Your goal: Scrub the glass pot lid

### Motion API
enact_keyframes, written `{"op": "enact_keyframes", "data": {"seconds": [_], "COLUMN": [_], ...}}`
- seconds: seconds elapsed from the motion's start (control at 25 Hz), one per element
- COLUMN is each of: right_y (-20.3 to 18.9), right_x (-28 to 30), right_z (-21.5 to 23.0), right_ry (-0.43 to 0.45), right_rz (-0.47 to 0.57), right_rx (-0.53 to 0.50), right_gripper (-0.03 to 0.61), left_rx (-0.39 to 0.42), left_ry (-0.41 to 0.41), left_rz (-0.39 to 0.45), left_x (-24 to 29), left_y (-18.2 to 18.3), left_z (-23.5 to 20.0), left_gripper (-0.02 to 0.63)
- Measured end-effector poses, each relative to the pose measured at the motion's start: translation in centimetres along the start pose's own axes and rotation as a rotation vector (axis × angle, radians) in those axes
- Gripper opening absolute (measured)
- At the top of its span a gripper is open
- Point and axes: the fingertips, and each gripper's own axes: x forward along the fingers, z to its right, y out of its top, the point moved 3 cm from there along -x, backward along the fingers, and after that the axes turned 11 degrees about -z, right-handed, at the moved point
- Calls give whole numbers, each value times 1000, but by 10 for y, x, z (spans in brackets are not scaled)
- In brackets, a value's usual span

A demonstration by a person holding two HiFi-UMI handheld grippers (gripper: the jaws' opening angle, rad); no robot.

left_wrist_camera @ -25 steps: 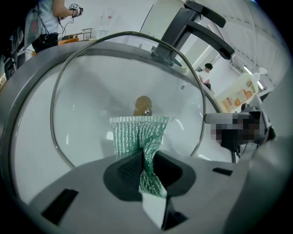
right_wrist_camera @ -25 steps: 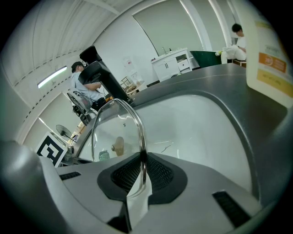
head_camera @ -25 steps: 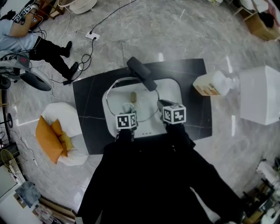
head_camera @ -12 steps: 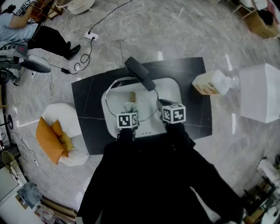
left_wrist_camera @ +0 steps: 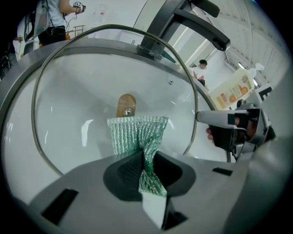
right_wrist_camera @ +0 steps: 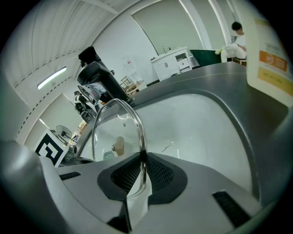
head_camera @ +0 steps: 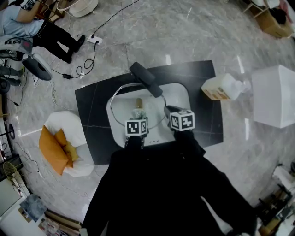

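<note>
A round glass pot lid (head_camera: 123,102) (left_wrist_camera: 82,91) with a metal rim and a wooden knob (head_camera: 138,102) (left_wrist_camera: 126,104) stands tilted in the white sink (head_camera: 177,94). My right gripper (head_camera: 168,110) (right_wrist_camera: 141,176) is shut on the lid's rim (right_wrist_camera: 138,132) at its right edge. My left gripper (head_camera: 137,119) (left_wrist_camera: 145,169) is shut on a green mesh scrub cloth (left_wrist_camera: 137,132) (head_camera: 138,112). The cloth lies against the glass just below the knob.
The sink sits in a dark counter (head_camera: 92,106) with a black faucet (head_camera: 146,79) (left_wrist_camera: 192,13) at the back. A soap bottle (head_camera: 223,88) (right_wrist_camera: 270,50) lies on the counter's right edge. A white box (head_camera: 274,97) stands further right. A person (head_camera: 27,23) sits far left.
My left gripper has slid the cloth a little to the right and up the glass, closer to the knob. The right gripper holds the rim where it was.
</note>
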Motion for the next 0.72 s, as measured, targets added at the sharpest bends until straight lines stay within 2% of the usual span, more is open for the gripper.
{"op": "enact_keyframes", "data": {"seconds": [0.72], "right_y": [-2], "right_x": [2], "right_z": [0], "right_ry": [7], "right_rz": [-1], "right_rx": [9], "right_gripper": [43], "left_rx": [35], "left_ry": [-52], "left_rz": [-14], "left_x": [7], "left_y": [10], "left_z": [26], "left_gripper": [63]}}
